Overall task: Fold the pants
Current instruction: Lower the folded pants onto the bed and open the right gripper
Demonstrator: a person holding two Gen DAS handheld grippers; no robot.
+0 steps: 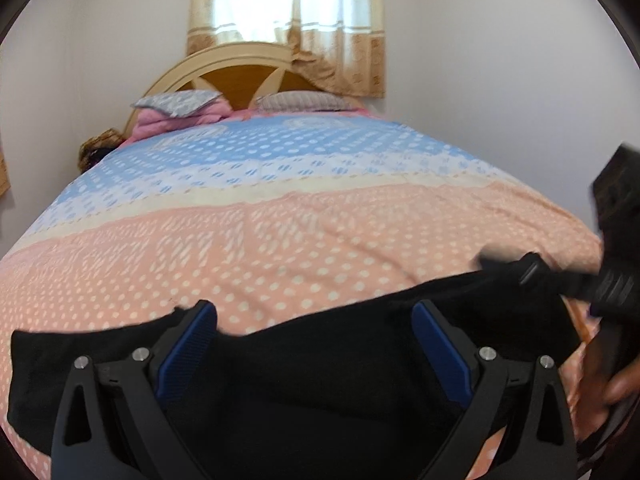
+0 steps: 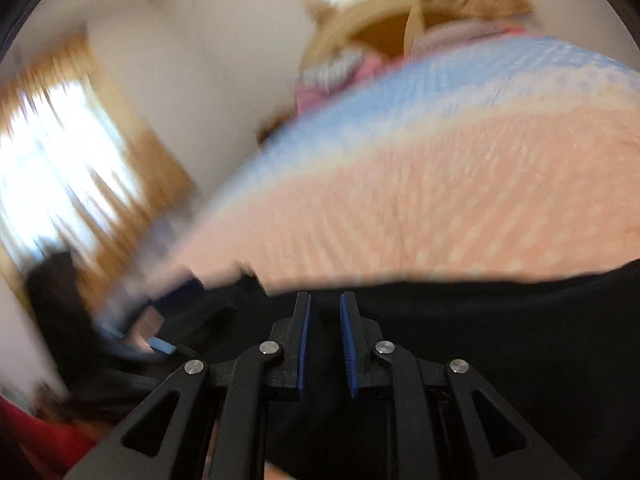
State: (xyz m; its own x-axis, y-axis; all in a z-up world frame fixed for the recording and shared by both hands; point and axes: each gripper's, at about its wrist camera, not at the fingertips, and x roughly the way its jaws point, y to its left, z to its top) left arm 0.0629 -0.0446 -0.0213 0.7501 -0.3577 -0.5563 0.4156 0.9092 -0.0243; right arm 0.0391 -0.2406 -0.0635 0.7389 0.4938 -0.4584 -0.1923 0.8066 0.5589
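Note:
Black pants (image 1: 320, 364) lie flat across the near end of the bed, spread left to right. My left gripper (image 1: 314, 316) is wide open just above the pants near their far edge and holds nothing. My right gripper shows in the left wrist view (image 1: 536, 272) at the pants' right end. In its own blurred view my right gripper (image 2: 325, 308) has its blue pads (image 2: 349, 344) close together with a narrow gap over the black pants (image 2: 500, 340); I cannot see cloth between them.
The bed has a pink and blue dotted cover (image 1: 280, 220). Pillows (image 1: 180, 104) and a wooden headboard (image 1: 236, 76) are at the far end under a curtained window (image 1: 288, 12). White walls flank the bed. A hand (image 1: 620, 388) is at the right edge.

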